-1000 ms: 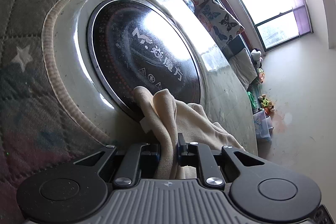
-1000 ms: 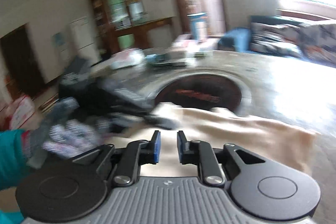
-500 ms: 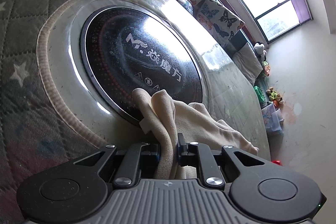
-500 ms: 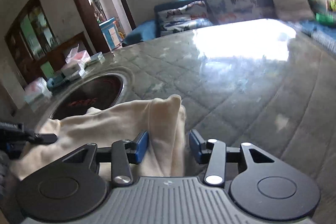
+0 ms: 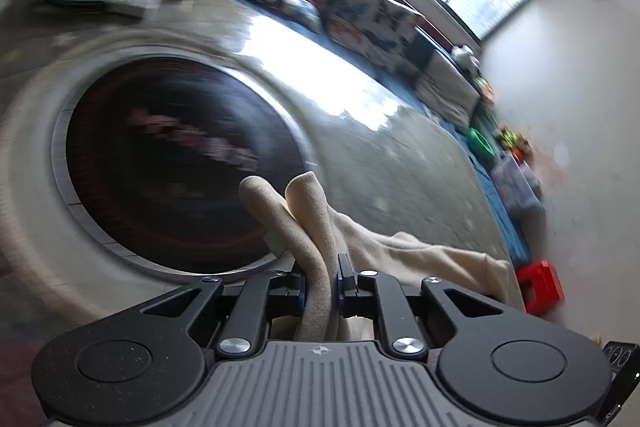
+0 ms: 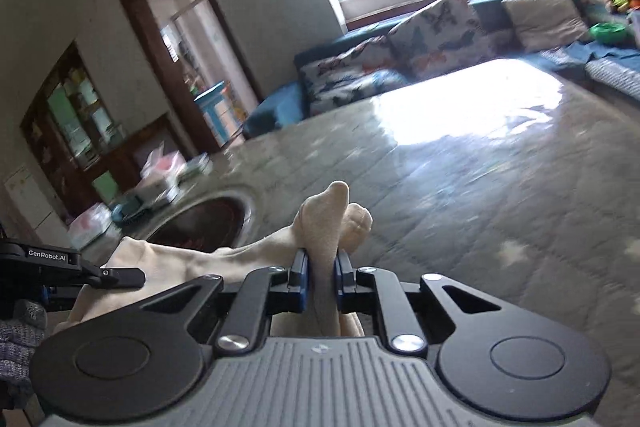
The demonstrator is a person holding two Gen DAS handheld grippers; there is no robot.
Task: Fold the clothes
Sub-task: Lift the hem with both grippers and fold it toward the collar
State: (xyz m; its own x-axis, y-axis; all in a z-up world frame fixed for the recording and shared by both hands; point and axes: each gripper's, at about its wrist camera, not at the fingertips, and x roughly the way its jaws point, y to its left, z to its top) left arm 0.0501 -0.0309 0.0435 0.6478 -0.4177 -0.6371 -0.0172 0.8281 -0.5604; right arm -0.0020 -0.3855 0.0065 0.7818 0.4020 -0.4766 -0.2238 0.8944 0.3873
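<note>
Since half a second ago, the right gripper (image 6: 323,281) has been closed from a wide gap onto a bunched fold of the cream garment (image 6: 188,263), and the left wrist view has become smeared by motion. Both pairs of tongs are now seen nearly closed, with only the thickness of pinched cloth left between the blue-padded fingers. By the left gripper (image 5: 322,285) a doubled edge of the cream garment (image 5: 308,227) is clamped, two rounded folds being pushed up above the jaws just in front of the dark round hob (image 5: 176,163). In the right wrist view the garment is stretched from the right gripper toward the near side of the hob (image 6: 204,219), where the left gripper (image 6: 120,273) is partly seen at the frame edge; its fingertips cannot be made out there. The cloth is held above the quilted table cover (image 6: 480,195). Lettering on the hob is blurred beyond reading in the left wrist view, and the lower part of the garment is hidden behind both gripper bodies. A gloved hand (image 6: 18,343) is cut off at the left border.
</note>
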